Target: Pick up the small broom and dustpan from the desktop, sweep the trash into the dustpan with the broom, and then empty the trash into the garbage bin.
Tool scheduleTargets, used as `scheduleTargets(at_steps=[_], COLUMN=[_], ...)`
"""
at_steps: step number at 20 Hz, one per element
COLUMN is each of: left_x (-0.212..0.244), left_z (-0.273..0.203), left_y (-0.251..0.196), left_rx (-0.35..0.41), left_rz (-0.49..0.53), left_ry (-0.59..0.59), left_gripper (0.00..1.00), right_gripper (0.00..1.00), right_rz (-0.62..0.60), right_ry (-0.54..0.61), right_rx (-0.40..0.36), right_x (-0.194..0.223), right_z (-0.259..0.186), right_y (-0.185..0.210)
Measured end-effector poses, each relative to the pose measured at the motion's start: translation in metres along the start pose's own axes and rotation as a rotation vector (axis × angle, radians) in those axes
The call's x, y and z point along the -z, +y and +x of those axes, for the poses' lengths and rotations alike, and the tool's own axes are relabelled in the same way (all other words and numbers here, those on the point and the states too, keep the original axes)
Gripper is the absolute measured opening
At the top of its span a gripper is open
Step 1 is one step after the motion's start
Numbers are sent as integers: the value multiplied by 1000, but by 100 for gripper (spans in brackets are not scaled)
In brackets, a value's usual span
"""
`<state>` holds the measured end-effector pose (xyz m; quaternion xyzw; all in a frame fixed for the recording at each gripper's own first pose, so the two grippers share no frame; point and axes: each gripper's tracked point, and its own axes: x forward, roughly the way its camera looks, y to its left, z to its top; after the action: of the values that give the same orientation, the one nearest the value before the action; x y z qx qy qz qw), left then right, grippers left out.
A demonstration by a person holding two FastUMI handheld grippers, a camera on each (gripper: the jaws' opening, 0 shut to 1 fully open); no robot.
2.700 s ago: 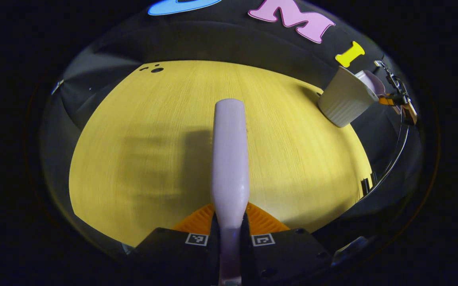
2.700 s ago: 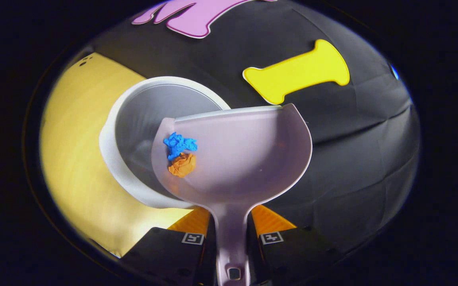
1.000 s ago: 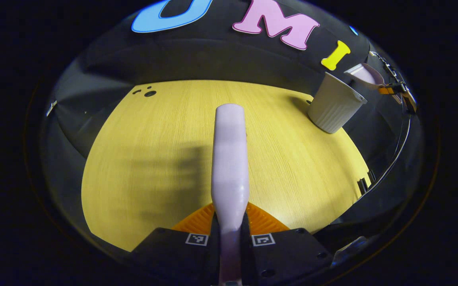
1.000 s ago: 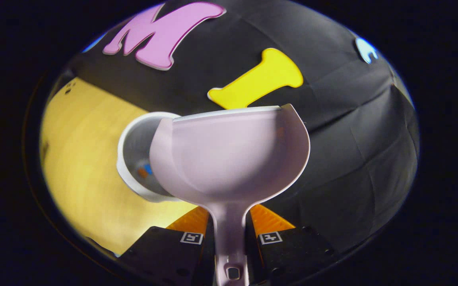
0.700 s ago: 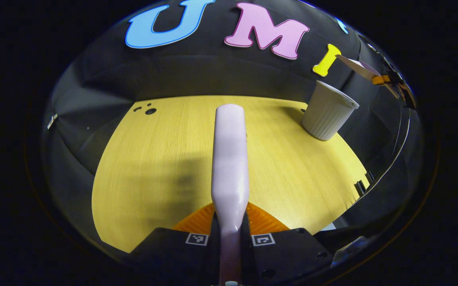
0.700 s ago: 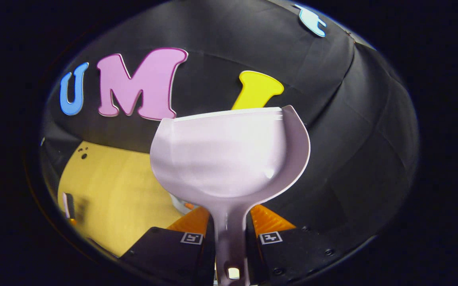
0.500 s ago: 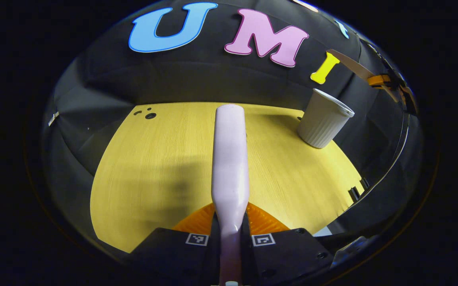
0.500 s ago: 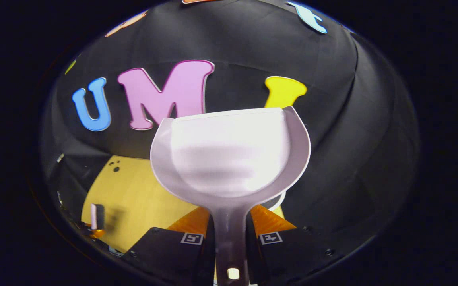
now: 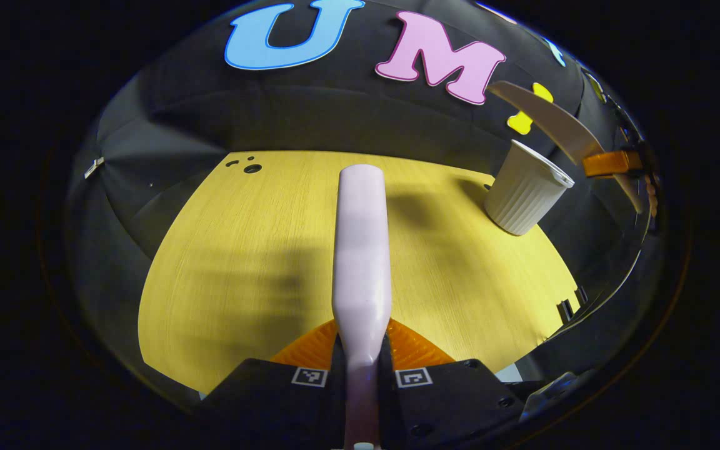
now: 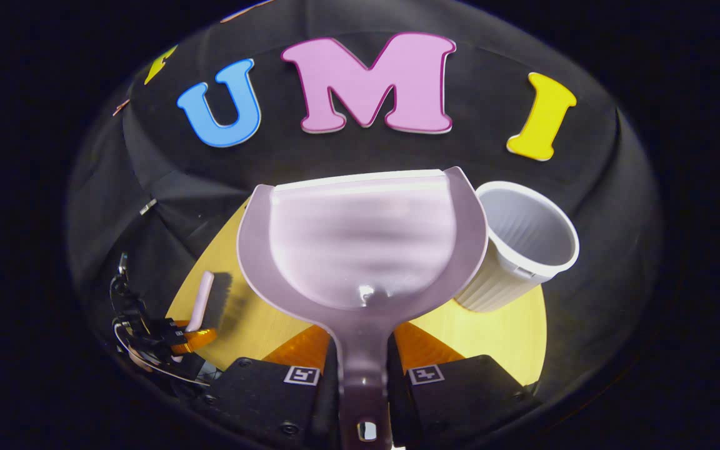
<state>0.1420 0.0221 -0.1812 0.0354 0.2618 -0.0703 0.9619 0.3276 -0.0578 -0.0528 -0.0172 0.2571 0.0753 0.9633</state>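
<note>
dustpan (image 10: 360,244) sat clamped by its handle between the right gripper (image 10: 363,381) fingers, scoop up and level, held above the desktop (image 10: 491,331); its bowl looked bare, no scraps seen in it. garbage bin (image 10: 519,250) stood upright just beside the scoop's right edge, at the far side of the desk near the booth wall; whether the two touched, could not tell. bin floor hidden from this angle. in the left gripper view the broom (image 9: 361,244) was pinched by its handle in the left gripper (image 9: 360,369), pointing out over the bare desk, well apart from the bin (image 9: 525,194). judged: emptying step done or nearly done. next move likely calls for lowering both tools onto the desk and releasing them.
</note>
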Motion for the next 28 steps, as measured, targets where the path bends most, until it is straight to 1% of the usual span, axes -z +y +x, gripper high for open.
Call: scheduleTargets(at_steps=[1, 3, 4, 5, 6, 7, 8, 9, 10, 11, 12, 13, 14, 15, 17, 18, 19, 20, 21, 22, 23, 24, 25, 26, 28], left_x=[4, 13, 17, 21, 26, 28, 30, 31, 33, 35, 41, 41, 43, 46, 44, 41, 42, 45, 46, 43, 38, 35, 33, 27, 14], left_z=[4, 18, 25, 33, 43, 53, 60, 68, 78, 87, 97, 100, 102, 104, 105, 105, 106, 109, 112, 112, 112, 110, 107, 104, 88], left_y=[2, 5, 6, 5, 5, 5, 6, 6, 4, 7, 7, 7, 8, 8, 5, 4, 3, 2, 1, 1, -3, -6, -9, -12, -13], left_rx=[-5, -24, -30, -30, -32, -35, -44, -52, -62, -77, -115, -128, -138, -146, -160, -176, -186, -191, -197, -207, -207, -197, -194, -194, -212], left_rz=[-4, -13, -19, -26, -35, -36, -33, -30, -25, -12, 28, 44, 56, 62, 57, 69, 81, 90, 96, 97, 94, 94, 98, 104, 116], left_ry=[13, 58, 80, 107, 138, 165, 184, 212, 237, 261, 303, 315, 326, 338, 357, 365, 377, 388, 394, 388, 366, 350, 336, 318, 267], left_gripper=[25, 25, 25, 25, 25, 25, 25, 25, 25, 25, 25, 25, 25, 26, 26, 28, 26, 28, 28, 29, 33, 41, 50, 65, 95], right_gripper=[41, 32, 36, 37, 41, 37, 36, 37, 41, 37, 37, 37, 41, 37, 37, 37, 37, 43, 39, 43, 49, 58, 79, 100, 100], right_rz=[11, 33, 36, 39, 43, 54, 60, 67, 68, 57, 30, 22, 24, 31, 50, 55, 52, 53, 62, 79, 97, 105, 110, 115, 127], right_ry=[23, 79, 117, 139, 166, 202, 221, 241, 254, 271, 296, 306, 315, 323, 362, 364, 368, 371, 378, 385, 391, 385, 373, 368, 312], right_rx=[-7, -14, -7, -8, -9, 5, 11, 19, 28, 40, 56, 56, 54, 56, 51, 42, 37, 27, 19, 9, -14, -24, -22, -23, -4], right_x=[15, 43, 67, 82, 98, 120, 133, 144, 150, 163, 170, 174, 178, 180, 188, 192, 194, 193, 195, 192, 192, 189, 184, 186, 173], right_z=[10, 27, 43, 49, 61, 75, 86, 101, 110, 123, 131, 134, 138, 142, 148, 147, 149, 148, 149, 151, 152, 152, 150, 151, 133], right_y=[6, 4, 3, 5, 4, 2, 0, -3, -7, -12, -13, -11, -9, -9, -10, -10, -12, -12, -10, -10, -6, -6, -8, -10, -13])
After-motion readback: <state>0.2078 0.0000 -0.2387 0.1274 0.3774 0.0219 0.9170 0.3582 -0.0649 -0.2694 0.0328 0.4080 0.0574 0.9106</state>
